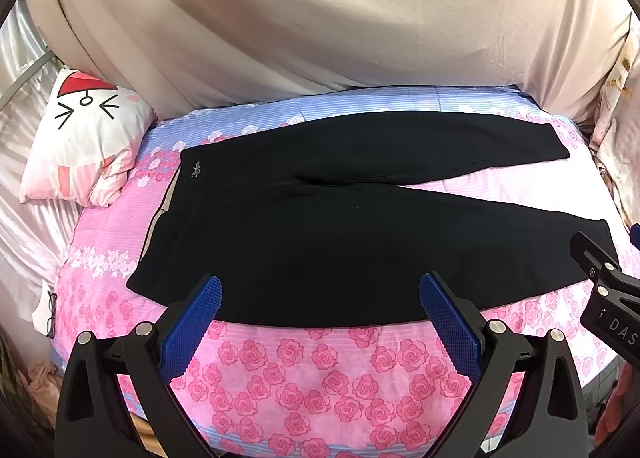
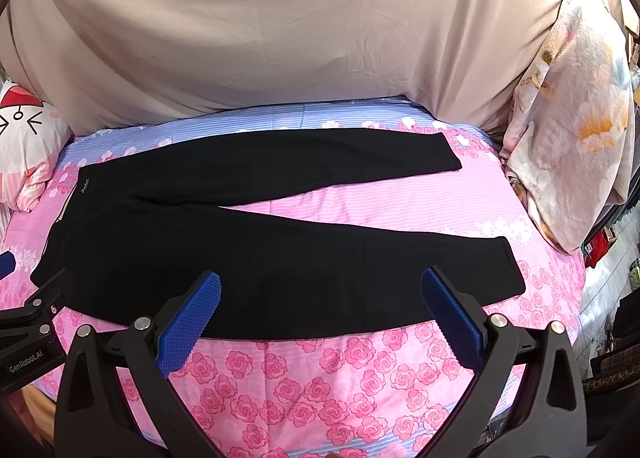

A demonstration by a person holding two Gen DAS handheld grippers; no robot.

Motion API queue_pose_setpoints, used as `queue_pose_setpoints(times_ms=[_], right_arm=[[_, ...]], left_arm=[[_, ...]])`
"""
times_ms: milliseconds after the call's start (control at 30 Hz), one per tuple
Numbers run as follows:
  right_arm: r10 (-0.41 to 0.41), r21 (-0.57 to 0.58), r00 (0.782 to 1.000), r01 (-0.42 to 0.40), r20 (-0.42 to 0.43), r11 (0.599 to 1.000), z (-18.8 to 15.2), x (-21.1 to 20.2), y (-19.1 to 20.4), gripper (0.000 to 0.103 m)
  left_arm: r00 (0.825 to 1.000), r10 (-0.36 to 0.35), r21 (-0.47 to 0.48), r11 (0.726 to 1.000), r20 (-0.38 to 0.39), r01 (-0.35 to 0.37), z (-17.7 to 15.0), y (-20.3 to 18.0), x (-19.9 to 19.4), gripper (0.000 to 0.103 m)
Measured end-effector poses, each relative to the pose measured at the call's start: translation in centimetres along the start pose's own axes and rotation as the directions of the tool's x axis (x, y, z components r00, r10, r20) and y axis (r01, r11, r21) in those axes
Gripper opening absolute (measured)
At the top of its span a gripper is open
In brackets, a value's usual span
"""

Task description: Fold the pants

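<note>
Black pants (image 1: 320, 225) lie flat on the bed, waistband to the left, both legs spread to the right in a V. They also show in the right wrist view (image 2: 260, 250). My left gripper (image 1: 320, 290) is open and empty, held above the near edge of the near leg. My right gripper (image 2: 320, 286) is open and empty, also above the near leg's edge, further toward the cuff. The right gripper's body (image 1: 608, 290) shows at the right edge of the left wrist view; the left gripper's body (image 2: 32, 322) shows at the left edge of the right wrist view.
The bed has a pink rose-print sheet (image 1: 320, 370) with blue stripes at the back. A cat-face pillow (image 1: 84, 137) lies at the left. A beige cloth (image 1: 320, 17) hangs behind. A floral bundle (image 2: 568, 145) sits at the right.
</note>
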State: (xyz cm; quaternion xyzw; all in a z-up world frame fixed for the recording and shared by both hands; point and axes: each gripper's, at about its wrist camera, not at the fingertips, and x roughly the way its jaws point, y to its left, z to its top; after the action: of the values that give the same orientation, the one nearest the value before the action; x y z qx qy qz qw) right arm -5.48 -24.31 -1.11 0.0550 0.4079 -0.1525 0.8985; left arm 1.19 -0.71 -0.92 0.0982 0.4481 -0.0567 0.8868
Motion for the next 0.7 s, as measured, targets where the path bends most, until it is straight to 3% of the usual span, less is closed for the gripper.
queue_pose_setpoints(times_ms=[700], right_arm=[[0.002, 0.006, 1.0, -0.002, 0.001, 1.0, 0.08, 0.05, -0.08, 0.098]], left_arm=[[1.0, -0.004, 0.001, 1.0, 0.0, 0.004, 0.15, -0.33, -0.01, 0.098]])
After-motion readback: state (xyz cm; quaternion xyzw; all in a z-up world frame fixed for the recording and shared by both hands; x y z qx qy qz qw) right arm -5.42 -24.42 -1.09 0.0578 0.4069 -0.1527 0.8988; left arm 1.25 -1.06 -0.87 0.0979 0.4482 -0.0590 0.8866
